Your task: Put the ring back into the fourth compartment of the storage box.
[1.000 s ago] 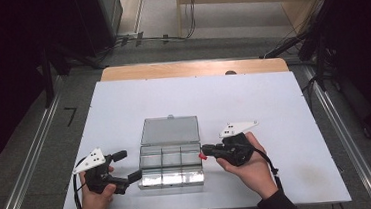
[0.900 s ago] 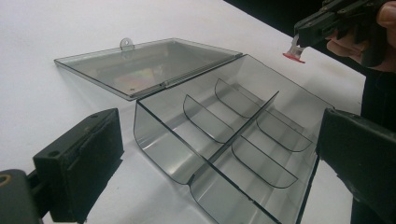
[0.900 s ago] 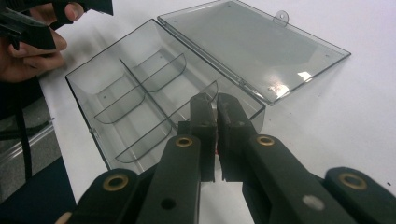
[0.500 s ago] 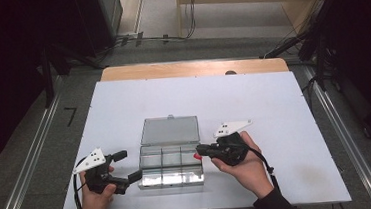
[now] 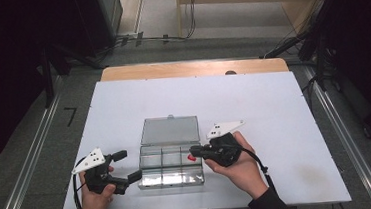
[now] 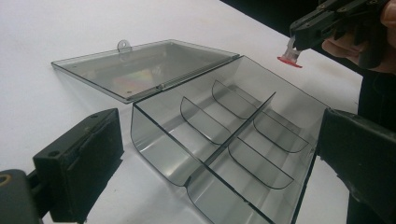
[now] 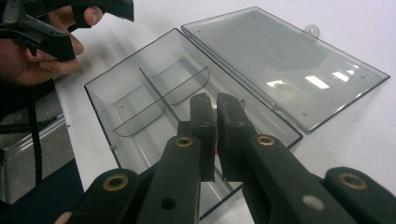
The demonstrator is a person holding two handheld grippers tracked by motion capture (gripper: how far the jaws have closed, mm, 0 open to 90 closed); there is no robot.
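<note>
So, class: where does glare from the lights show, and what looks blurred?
Right gripper view: bright glare patches on the open lid; the right gripper close up is soft. Left gripper view: a faint sheen on that lid; the left gripper looms blurred.

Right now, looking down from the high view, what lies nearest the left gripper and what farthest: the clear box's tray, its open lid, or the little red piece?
1. Tray, just beside the left gripper, to its right.
2. Open lid, lying flat behind the tray.
3. Red piece, at the tray's far side, pinched by the right gripper.
</note>
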